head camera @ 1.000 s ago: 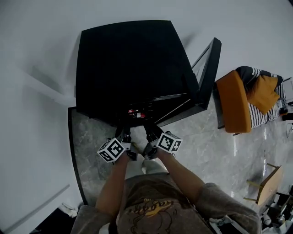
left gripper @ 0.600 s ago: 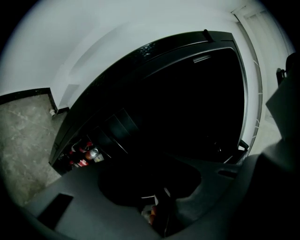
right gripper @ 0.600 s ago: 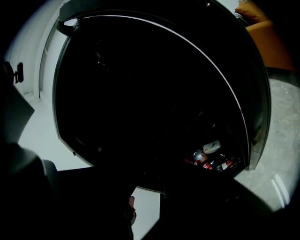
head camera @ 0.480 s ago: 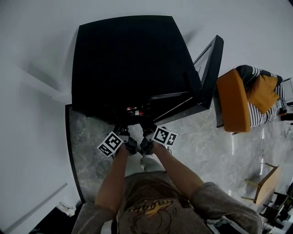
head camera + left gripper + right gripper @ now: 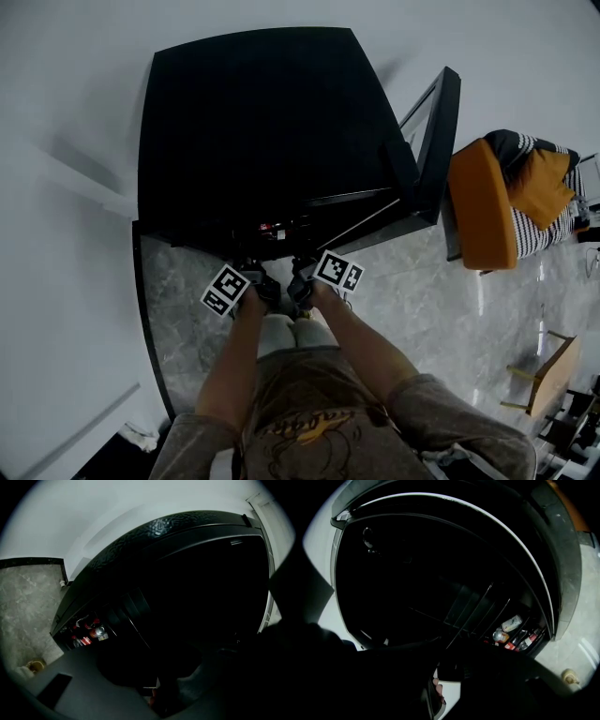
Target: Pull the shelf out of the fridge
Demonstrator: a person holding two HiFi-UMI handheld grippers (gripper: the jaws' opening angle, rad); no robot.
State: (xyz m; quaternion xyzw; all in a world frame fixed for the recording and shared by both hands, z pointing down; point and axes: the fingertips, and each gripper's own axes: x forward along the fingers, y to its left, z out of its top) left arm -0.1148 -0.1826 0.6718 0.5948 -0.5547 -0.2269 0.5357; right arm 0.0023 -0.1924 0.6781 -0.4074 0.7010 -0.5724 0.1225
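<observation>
Floor (image 5: pixel 412 309) open before fridge (image 5: pixel 262 122) edge; left gripper (image 5: pixel 258 277) points in, jaws just opened, nothing visible between; right gripper (image 5: pixel 300 277) alongside, jaws lost in dark.

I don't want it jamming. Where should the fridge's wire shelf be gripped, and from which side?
Probably the front edge of the wire shelf, reached straight in through the open front: its rods run front to back, and the walls of the fridge close off every other side. Hold near both ends so it slides evenly. The dark interior hides the edge's detail.
</observation>
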